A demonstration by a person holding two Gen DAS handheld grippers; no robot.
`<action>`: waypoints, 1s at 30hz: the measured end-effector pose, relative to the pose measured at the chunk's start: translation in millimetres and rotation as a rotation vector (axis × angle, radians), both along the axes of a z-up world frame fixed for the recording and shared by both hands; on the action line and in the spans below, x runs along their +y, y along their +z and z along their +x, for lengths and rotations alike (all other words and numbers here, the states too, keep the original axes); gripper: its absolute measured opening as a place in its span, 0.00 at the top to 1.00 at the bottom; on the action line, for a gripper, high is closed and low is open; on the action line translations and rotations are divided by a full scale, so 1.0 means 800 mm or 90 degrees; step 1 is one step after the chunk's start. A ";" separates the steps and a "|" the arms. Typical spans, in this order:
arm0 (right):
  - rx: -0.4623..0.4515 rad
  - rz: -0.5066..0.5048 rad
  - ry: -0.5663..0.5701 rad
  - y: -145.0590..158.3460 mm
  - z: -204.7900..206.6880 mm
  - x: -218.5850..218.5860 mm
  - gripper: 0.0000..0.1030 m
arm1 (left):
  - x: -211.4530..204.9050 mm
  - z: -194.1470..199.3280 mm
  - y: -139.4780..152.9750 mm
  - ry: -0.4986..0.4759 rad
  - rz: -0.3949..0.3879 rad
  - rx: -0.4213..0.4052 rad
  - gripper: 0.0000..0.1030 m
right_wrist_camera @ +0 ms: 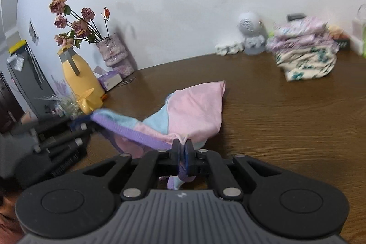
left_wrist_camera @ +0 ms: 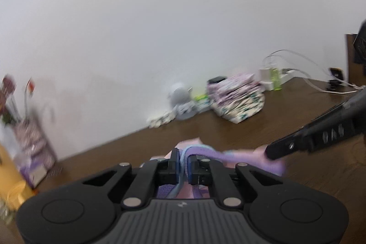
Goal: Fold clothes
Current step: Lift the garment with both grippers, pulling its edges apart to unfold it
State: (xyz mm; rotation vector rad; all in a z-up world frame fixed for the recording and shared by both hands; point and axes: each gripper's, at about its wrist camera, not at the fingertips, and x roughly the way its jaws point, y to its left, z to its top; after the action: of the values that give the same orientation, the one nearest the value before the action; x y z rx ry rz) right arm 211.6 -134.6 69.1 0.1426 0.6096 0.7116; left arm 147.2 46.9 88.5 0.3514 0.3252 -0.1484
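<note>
Left gripper [left_wrist_camera: 184,160] was clamped on the purple-and-blue edge of a pastel garment [right_wrist_camera: 194,111]. Right gripper [right_wrist_camera: 182,148] was pinched shut on another edge of the same garment. Cloth hung stretched between the two, its pink part draped onto the brown wooden table [right_wrist_camera: 274,111]. A stack of folded clothes [right_wrist_camera: 304,49] sat far back by the wall, beside a small white speaker [right_wrist_camera: 249,23]. A vase of dried roses [right_wrist_camera: 114,52] and a yellow bottle [right_wrist_camera: 80,81] stood at the table's left.
</note>
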 end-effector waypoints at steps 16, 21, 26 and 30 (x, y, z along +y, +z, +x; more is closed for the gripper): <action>-0.371 -0.316 0.052 0.014 -0.114 0.061 0.60 | -0.073 -0.037 0.025 -0.113 0.052 0.027 0.94; -0.455 -0.372 -0.016 0.010 -0.119 0.087 0.61 | -0.061 -0.040 0.031 -0.098 0.031 0.034 0.94; -0.524 -0.392 -0.051 0.012 -0.124 0.093 0.62 | -0.049 -0.041 0.032 -0.097 0.012 0.038 0.94; -0.582 -0.424 -0.003 0.009 -0.134 0.101 0.67 | -0.046 -0.040 0.032 -0.102 0.005 0.041 0.94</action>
State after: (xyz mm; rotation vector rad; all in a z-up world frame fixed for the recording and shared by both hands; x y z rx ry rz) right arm 104.5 -54.1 76.6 -0.7665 -0.0611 0.4644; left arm 114.8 10.1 114.1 0.3806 0.3621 -0.3163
